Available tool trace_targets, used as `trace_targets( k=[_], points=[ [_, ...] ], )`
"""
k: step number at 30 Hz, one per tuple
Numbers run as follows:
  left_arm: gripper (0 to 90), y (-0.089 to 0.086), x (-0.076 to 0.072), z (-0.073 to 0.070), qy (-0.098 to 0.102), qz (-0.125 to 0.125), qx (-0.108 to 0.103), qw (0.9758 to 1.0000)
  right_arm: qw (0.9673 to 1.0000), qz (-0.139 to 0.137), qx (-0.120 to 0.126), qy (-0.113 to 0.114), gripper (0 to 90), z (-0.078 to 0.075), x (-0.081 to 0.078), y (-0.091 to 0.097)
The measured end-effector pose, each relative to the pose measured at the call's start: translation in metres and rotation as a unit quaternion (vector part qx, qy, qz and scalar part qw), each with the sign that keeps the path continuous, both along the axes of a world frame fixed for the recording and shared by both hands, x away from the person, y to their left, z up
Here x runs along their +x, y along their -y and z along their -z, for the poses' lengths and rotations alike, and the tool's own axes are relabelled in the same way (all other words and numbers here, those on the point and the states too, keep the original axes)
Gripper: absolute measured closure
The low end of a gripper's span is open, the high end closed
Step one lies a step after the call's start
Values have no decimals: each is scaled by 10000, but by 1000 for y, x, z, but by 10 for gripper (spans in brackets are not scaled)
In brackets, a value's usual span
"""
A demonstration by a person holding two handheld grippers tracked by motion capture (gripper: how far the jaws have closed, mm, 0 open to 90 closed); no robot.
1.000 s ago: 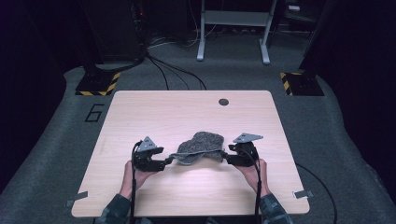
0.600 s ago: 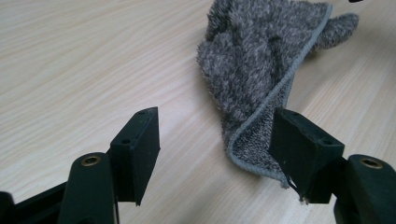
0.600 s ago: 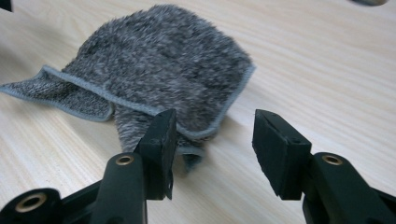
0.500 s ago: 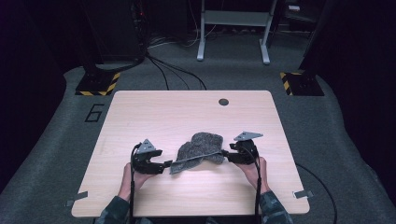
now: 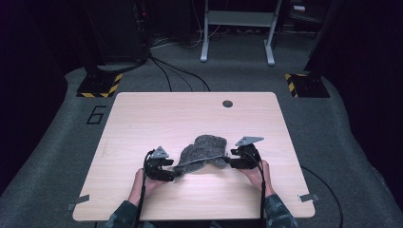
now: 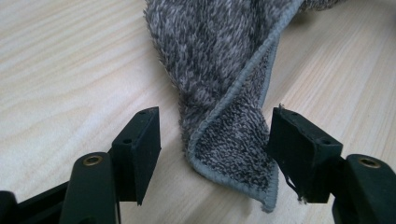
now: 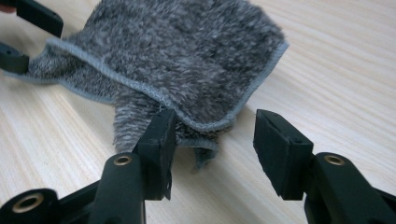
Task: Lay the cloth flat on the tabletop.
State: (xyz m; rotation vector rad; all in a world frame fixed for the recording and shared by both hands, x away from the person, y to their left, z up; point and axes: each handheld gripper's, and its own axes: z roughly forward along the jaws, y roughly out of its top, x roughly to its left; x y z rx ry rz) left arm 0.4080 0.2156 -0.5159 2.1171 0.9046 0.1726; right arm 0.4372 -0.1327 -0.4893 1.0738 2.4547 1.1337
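Fuzzy grey cloth [image 5: 203, 151], hemmed, crumpled, on wood-grain table [image 5: 142, 118], both tools spread, ungripping.

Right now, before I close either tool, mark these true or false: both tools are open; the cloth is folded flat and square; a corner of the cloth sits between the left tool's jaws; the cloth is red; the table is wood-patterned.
1. Both tools are open. True: the left tool and right tool both show gaps at their pads.
2. The cloth is folded flat and square. False: it lies bunched and rumpled.
3. A cloth corner sits between the left tool's jaws. True, unclamped.
4. The cloth is red. False: grey.
5. The table is wood-patterned. True.
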Motion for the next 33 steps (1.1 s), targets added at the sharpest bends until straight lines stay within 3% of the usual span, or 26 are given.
trace_targets(
  k=[3, 7, 10, 12, 15, 19, 21, 22, 23, 24, 25, 26, 28, 29, 33],
  points=[
    [380, 0, 0, 1, -65, 21, 69, 10000, 10000, -74, -43, -8, 517, 3, 2, -2],
    [487, 1, 0, 2, -91, 28, 119, 9999, 9998, -165, -75, -60, 615, 6, 3, -5],
    [662, 0, 1, 2, -50, 46, 162, 9998, 9997, -204, -81, -103, 762, 8, 5, -6],
    [696, -1, 1, 2, -37, 76, 196, 9998, 9997, -192, -69, -113, 805, 9, 6, -7],
    [842, -1, 2, 2, -16, 58, 255, 9997, 9998, -131, -123, -5, 900, 8, 6, -5],
    [865, -3, 3, -2, 120, -40, 377, 9992, 9999, -22, -43, 104, 900, 1, 4, -1],
    [864, -7, 5, -4, 220, -77, 429, 9988, 9998, -49, -16, 166, 894, -5, 5, 3],
    [859, -8, 6, -4, 205, -84, 416, 9989, 9999, -18, 9, 157, 832, -5, 6, 4],
    [859, -10, 7, -5, 174, -75, 427, 9989, 9999, -18, 9, 157, 832, -5, 6, 4],
    [838, -11, 8, -5, 139, -73, 374, 9992, 9998, 78, 108, 118, 734, -5, 8, 5],
    [783, -11, 8, -5, 139, -73, 374, 9992, 9998, 78, 108, 118, 734, -5, 8, 5],
    [783, -12, 10, -5, 109, -106, 419, 9990, 9998, 87, 182, 89, 704, -5, 9, 5],
    [532, -13, 8, -3, -101, -244, 357, 9990, 9998, -9, 179, -13, 636, -2, 9, -1],
    [477, -14, 7, -2, -181, -262, 249, 9992, 9999, -37, 132, -61, 619, -1, 9, -2],
    [395, -16, 3, 0, -236, -341, 178, 9990, 9995, -123, 163, -225, 549, 5, 11, -2]
  ],
)
